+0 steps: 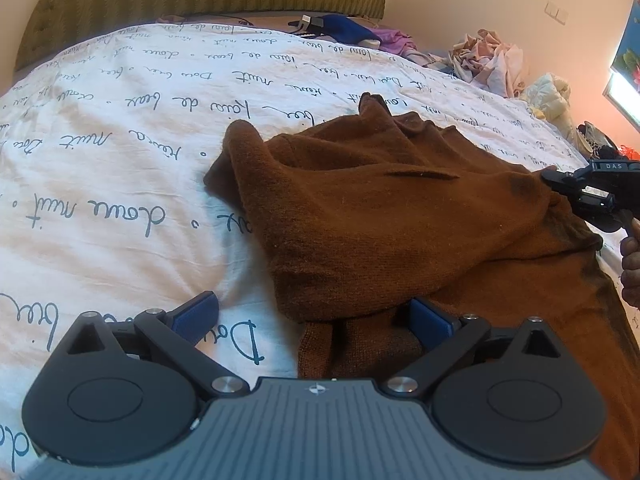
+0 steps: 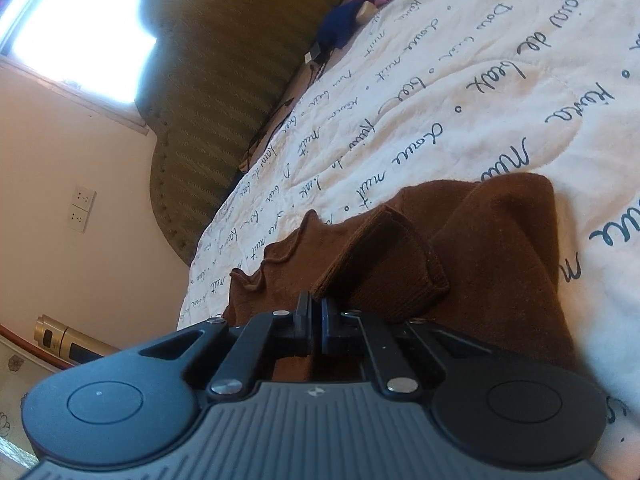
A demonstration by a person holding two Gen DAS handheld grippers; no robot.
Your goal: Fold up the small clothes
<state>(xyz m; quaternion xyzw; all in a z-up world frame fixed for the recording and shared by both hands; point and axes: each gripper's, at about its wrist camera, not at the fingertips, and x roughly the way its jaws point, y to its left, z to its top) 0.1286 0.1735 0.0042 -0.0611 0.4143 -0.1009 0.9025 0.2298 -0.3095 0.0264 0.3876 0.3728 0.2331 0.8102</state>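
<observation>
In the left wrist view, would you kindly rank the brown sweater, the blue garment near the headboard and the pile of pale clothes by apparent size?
1. brown sweater, much nearer the camera.
2. and 3. pile of pale clothes and blue garment: look alike, both far off, so unranked.

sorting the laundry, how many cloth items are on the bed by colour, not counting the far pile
brown: 1, the sweater
blue: 1, a cloth near the headboard
pink-purple: 1, a garment beside it
total: 3

Both grippers, left gripper [image 1: 314, 318] and right gripper [image 2: 316, 316], are matte black with round hubs, silver screws, ribbed grey bodies and blue finger pads [image 1: 196, 316].
</observation>
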